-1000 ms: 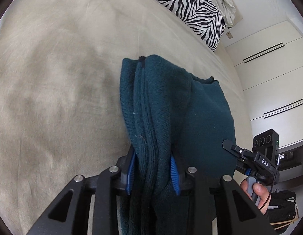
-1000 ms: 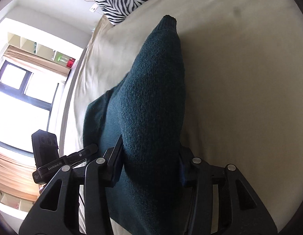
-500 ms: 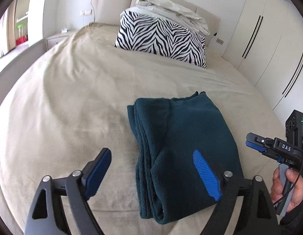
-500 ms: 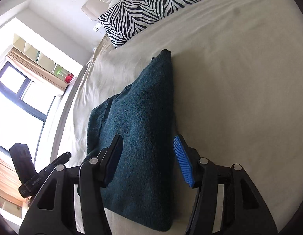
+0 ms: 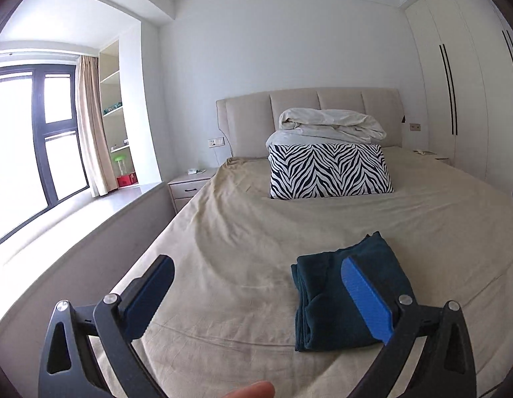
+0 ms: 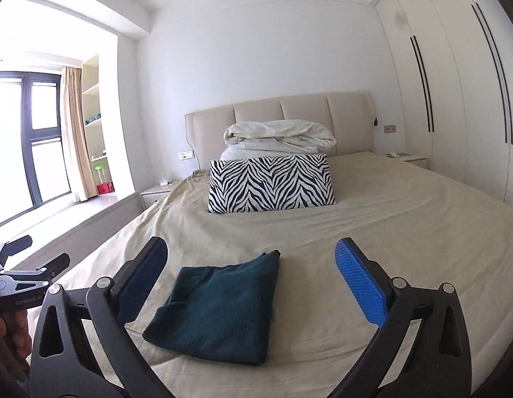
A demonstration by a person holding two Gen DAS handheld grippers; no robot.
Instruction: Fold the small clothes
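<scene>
Bed (image 6: 405, 219): wide mattress under a beige cover, lying slightly rumpled, carrying everything listed below.
Headboard (image 6: 289, 112): padded, beige, standing against the white wall.
Duvet (image 6: 279, 136): white, lying bundled at the head of the bed.
Pillow (image 6: 271, 184): zebra-striped, leaning upright in front of the duvet.
Garment (image 6: 220, 308): dark teal knit, lying folded into a compact rectangle on the near part of the bed, well apart from the pillow.
Left hand-held gripper (image 5: 256, 298): jaws having just been opening, now standing spread wide; nothing between the pads; hanging clear above the bed with the garment (image 5: 339, 298) lying below and behind its right finger.
Right hand-held gripper (image 6: 253, 288): jaws having just been opening, now spread fully; holding nothing, touching nothing; the garment showing between the fingers but lying far below them.
Step in hand: releasing and backing off from the finished fold, as judged from how the garment is lying.
Doing it well: keeping both pairs of jaws wide while pulling clear, so that no pad is snagging the knit and dragging the layers open.
</scene>
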